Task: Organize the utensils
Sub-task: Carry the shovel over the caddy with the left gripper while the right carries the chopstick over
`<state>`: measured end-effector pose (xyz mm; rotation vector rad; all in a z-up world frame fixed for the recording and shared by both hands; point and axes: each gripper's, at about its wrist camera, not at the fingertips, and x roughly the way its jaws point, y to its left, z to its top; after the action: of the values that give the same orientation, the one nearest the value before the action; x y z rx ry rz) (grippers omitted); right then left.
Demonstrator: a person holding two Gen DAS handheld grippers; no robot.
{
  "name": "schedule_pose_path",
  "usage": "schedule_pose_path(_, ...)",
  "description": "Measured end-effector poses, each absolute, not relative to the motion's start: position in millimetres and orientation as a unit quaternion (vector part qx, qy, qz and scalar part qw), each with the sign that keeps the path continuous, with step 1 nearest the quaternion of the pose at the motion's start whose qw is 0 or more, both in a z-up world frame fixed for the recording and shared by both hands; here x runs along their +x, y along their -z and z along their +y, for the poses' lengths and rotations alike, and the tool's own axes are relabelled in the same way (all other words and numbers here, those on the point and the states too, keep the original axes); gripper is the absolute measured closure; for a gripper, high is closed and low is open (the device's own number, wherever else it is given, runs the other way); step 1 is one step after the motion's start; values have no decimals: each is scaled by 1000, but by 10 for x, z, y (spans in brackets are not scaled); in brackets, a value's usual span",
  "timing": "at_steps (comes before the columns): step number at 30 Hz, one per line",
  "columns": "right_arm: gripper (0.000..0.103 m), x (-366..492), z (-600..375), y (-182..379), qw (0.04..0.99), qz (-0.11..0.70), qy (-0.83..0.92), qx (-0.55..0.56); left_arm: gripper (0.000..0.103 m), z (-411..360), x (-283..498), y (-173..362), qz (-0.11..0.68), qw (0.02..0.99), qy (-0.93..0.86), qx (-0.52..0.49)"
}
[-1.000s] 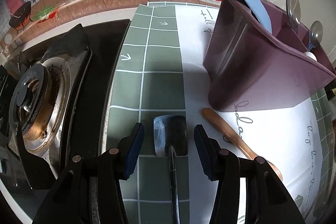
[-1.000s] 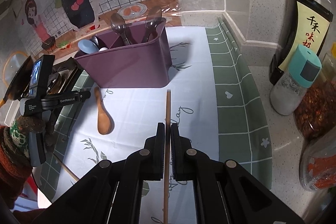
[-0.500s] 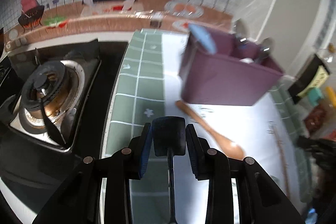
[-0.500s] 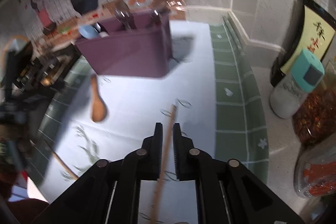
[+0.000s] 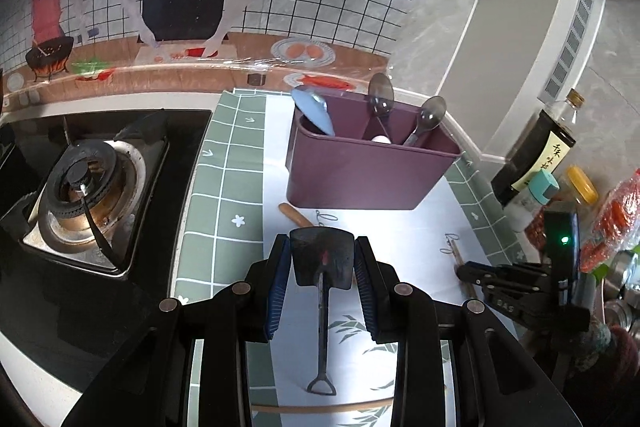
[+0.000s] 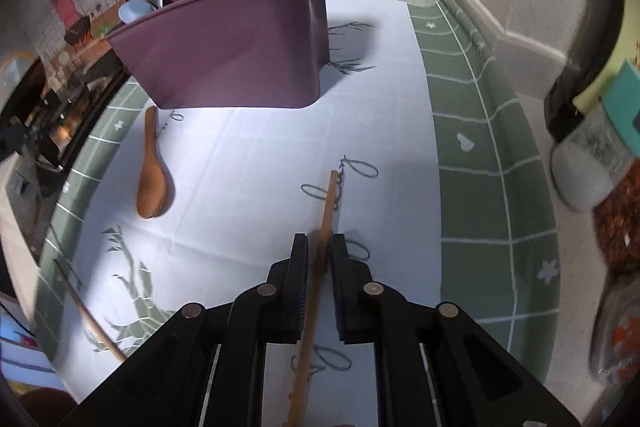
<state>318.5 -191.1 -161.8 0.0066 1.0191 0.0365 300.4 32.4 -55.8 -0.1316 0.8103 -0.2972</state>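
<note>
My left gripper (image 5: 322, 242) is shut on the head of a small black spatula (image 5: 321, 327), held above the mat with its handle pointing back at me. Ahead stands the purple utensil caddy (image 5: 360, 175), holding a blue spoon (image 5: 314, 109) and two metal spoons (image 5: 380, 95). A wooden spoon (image 6: 154, 179) lies in front of the caddy (image 6: 240, 63). My right gripper (image 6: 319, 242) points down at the mat. Its jaws are closing on a wooden chopstick (image 6: 330, 203) that runs between the pads. A second chopstick (image 6: 88, 315) lies at the lower left.
A gas stove (image 5: 88, 183) sits to the left of the green and white mat (image 5: 228, 179). A dark sauce bottle (image 5: 536, 155), a shaker (image 6: 588, 163) and jars crowd the right side. The tiled wall rises just behind the caddy.
The left gripper closed on the spatula head and lifted it up and back from the mat. The right gripper sank toward the mat, and the chopstick tilted between its pads.
</note>
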Motion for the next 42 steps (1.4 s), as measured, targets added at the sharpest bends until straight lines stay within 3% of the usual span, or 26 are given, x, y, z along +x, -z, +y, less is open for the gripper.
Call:
schedule_pose_path(19, 98, 2881, -2006, 502, 931, 349, -49, 88, 71, 218, 2927, 80, 344, 919, 177, -74)
schedule_pose_path(23, 98, 2903, -2021, 36, 949, 294, -56, 97, 71, 183, 2989, -406, 298, 930, 200, -78)
schedule_pose_path(28, 98, 2971, -1913, -1017, 981, 164, -64, 83, 71, 173, 3160, -1315, 195, 951, 226, -78)
schedule_pose_path(31, 98, 3081, -1824, -1362, 989, 122, -60, 63, 71, 149, 3397, -1514, 174, 956, 224, -78)
schedule_pose_path(35, 98, 3371, -1731, -1415, 991, 122, -47, 38, 71, 137, 3809, -1390, 199, 949, 226, -91)
schedule_pose_path(42, 98, 3881, -1674, -954, 983, 174, -44, 20, 71, 47, 4202, -911, 252, 938, 217, -96)
